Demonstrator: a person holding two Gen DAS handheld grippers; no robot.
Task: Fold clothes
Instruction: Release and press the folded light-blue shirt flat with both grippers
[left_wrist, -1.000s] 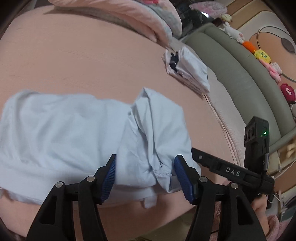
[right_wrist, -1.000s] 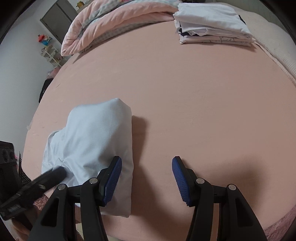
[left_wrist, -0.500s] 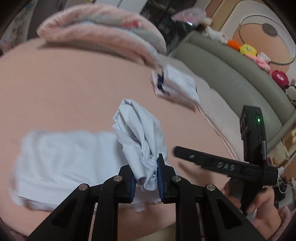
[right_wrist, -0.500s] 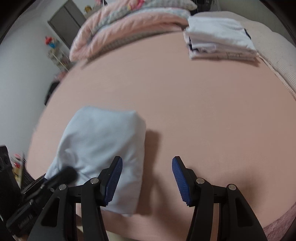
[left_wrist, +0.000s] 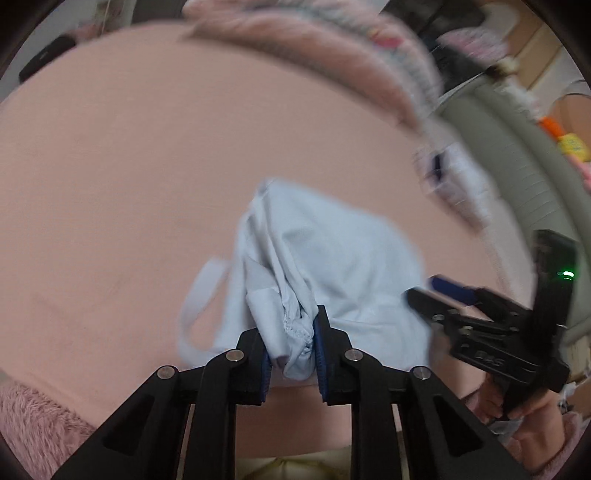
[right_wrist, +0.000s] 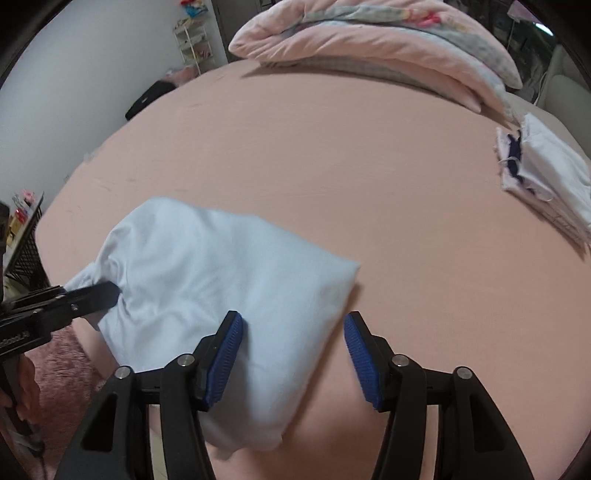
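Note:
A light blue garment (left_wrist: 340, 258) lies bunched on the pink bed sheet (left_wrist: 147, 147), near its front edge. My left gripper (left_wrist: 291, 332) pinches a gathered hem of it between the blue pads, and its jaws are opening slightly with the cloth still pressed. In the right wrist view the garment (right_wrist: 221, 266) is a folded bundle. My right gripper (right_wrist: 293, 332) hovers over its near right corner, jaws opening, cloth beneath and between them but not pressed. The left gripper (right_wrist: 92, 291) grips the bundle's left end. The right gripper (left_wrist: 436, 291) shows at the garment's right side.
A stack of folded white clothes (right_wrist: 546, 177) sits at the bed's right side. A rolled pink quilt (right_wrist: 369, 37) lies along the far edge. A grey-green padded bed frame (left_wrist: 517, 147) runs on the right. A fluffy pink rug (right_wrist: 66, 362) lies below the bed. A hand (left_wrist: 528, 417) holds the right gripper.
The left gripper shut on the garment's bunched hem and dragged it sideways, gathering the flat cloth into a bundle. The right gripper swung over the bundle and its jaws widened.

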